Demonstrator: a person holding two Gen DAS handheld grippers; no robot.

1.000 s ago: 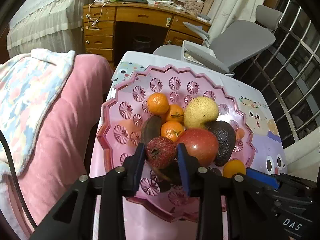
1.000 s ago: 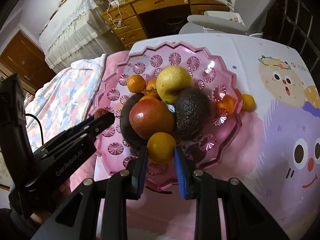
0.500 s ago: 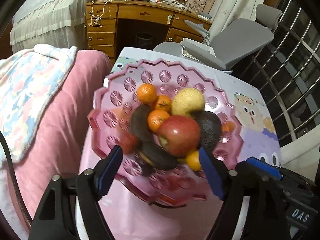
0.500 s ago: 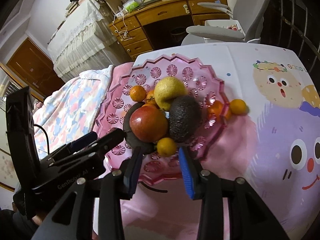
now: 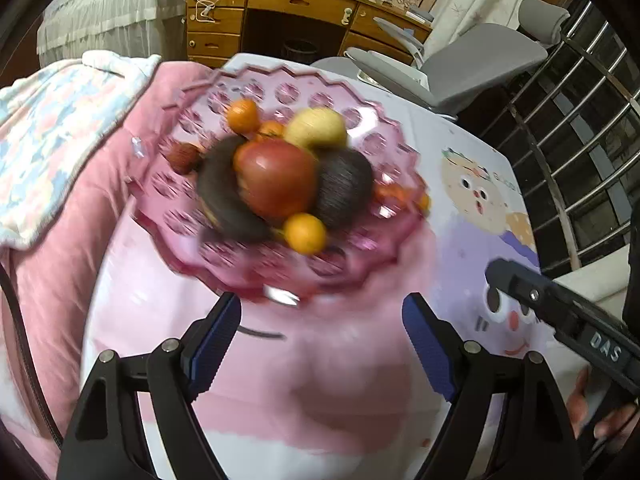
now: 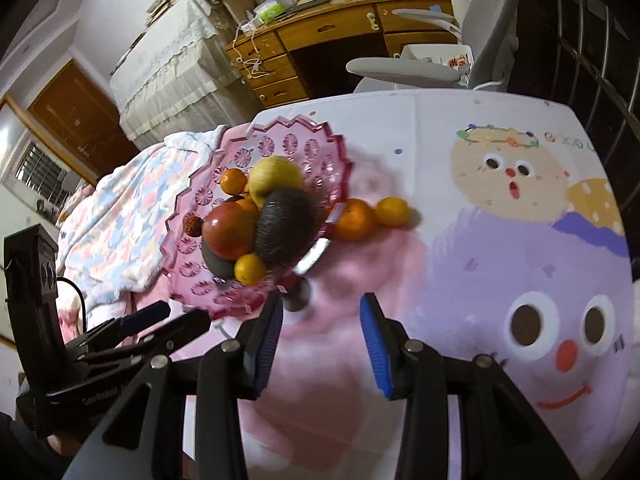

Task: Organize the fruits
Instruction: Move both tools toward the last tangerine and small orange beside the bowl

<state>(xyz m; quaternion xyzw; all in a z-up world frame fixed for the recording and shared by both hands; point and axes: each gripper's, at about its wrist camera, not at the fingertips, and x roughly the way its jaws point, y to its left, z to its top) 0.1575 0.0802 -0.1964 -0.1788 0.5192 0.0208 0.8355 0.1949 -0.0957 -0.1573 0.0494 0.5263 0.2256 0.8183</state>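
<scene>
A pink glass fruit bowl stands on the table's left part. It holds a red apple, a dark avocado, a yellow pear, a dark banana, several small oranges and a red lychee-like fruit. Two oranges lie on the table right of the bowl. My left gripper is open and empty, in front of the bowl. My right gripper is open and empty, in front of the bowl.
The table wears a cloth with cartoon faces. A pink blanket and a patterned quilt lie left of the table. A grey office chair and a wooden desk stand behind. A metal railing runs at the right.
My left gripper opened, let go of the red lychee-like fruit in the bowl and drew back. My right gripper released a small orange in the bowl, opened wider and drew back.
</scene>
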